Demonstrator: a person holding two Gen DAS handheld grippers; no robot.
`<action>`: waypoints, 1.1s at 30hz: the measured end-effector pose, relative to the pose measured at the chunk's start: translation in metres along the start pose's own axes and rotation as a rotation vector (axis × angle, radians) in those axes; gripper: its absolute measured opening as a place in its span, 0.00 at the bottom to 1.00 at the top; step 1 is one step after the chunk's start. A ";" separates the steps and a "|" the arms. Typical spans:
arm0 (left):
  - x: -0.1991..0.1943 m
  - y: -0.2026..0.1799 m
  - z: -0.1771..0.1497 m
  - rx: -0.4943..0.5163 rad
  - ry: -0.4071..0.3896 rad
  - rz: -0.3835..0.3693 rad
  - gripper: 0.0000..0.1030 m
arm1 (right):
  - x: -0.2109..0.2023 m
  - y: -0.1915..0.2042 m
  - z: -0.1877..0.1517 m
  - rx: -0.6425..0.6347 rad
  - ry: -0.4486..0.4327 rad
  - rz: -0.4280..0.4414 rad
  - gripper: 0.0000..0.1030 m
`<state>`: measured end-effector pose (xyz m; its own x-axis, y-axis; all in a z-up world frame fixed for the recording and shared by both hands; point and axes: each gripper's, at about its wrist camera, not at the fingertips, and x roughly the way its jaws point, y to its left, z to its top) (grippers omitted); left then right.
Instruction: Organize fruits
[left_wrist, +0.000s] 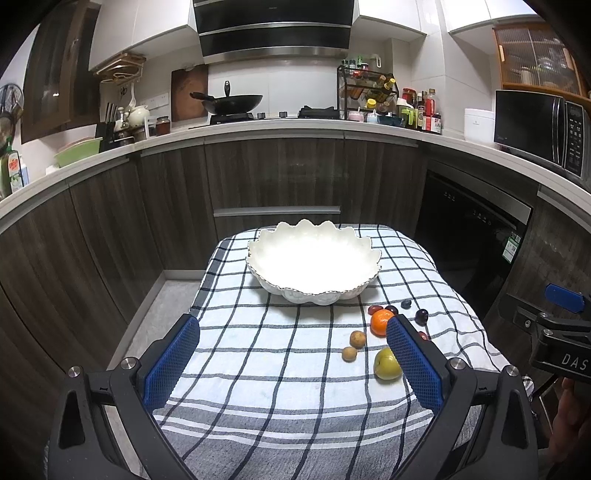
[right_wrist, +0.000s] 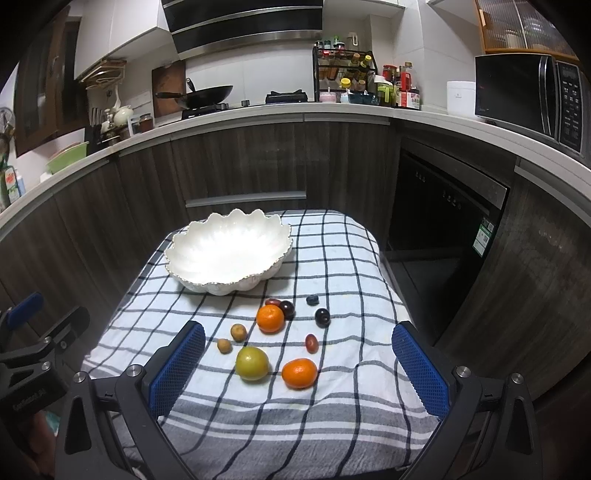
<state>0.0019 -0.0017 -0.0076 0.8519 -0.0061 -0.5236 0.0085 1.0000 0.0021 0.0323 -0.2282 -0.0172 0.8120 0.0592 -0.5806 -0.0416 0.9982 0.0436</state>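
I am hovering both my left gripper (left_wrist: 293, 363) and right gripper (right_wrist: 299, 365) with fingers released, nothing picked yet, aiming next to grasp the green fruit (right_wrist: 252, 363) near the desk's near edge for the empty bowl (right_wrist: 192, 236) toward its far edge.

Glossy white ceramic bowl (right_wrist: 225, 254) with a thin gilt, scalloped rim. Soft woven checked cloth (right_wrist: 332, 266), matt, slightly rumpled. Textured blue rubbery pads (right_wrist: 177, 369) on matt black plastic fingers, bright metal screws. Dimpled, shiny-skinned orange (right_wrist: 300, 373); smooth waxy green apple (right_wrist: 252, 363); dull brown rough-skinned longans (right_wrist: 238, 332). Dark wood-grain cabinet fronts (left_wrist: 280, 173), satin. Brushed steel hood (left_wrist: 275, 37).
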 end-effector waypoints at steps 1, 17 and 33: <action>0.000 0.001 0.000 -0.001 -0.001 0.000 1.00 | 0.000 0.000 0.000 0.000 0.000 0.000 1.00; 0.000 0.002 -0.001 -0.001 -0.001 0.002 1.00 | -0.002 -0.001 0.001 0.000 -0.002 0.002 1.00; 0.000 0.001 0.000 -0.002 -0.002 0.002 1.00 | -0.004 -0.002 0.001 0.005 0.000 0.003 1.00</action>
<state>0.0017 -0.0003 -0.0076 0.8527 -0.0044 -0.5223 0.0059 1.0000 0.0012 0.0296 -0.2304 -0.0137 0.8119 0.0620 -0.5805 -0.0411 0.9979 0.0490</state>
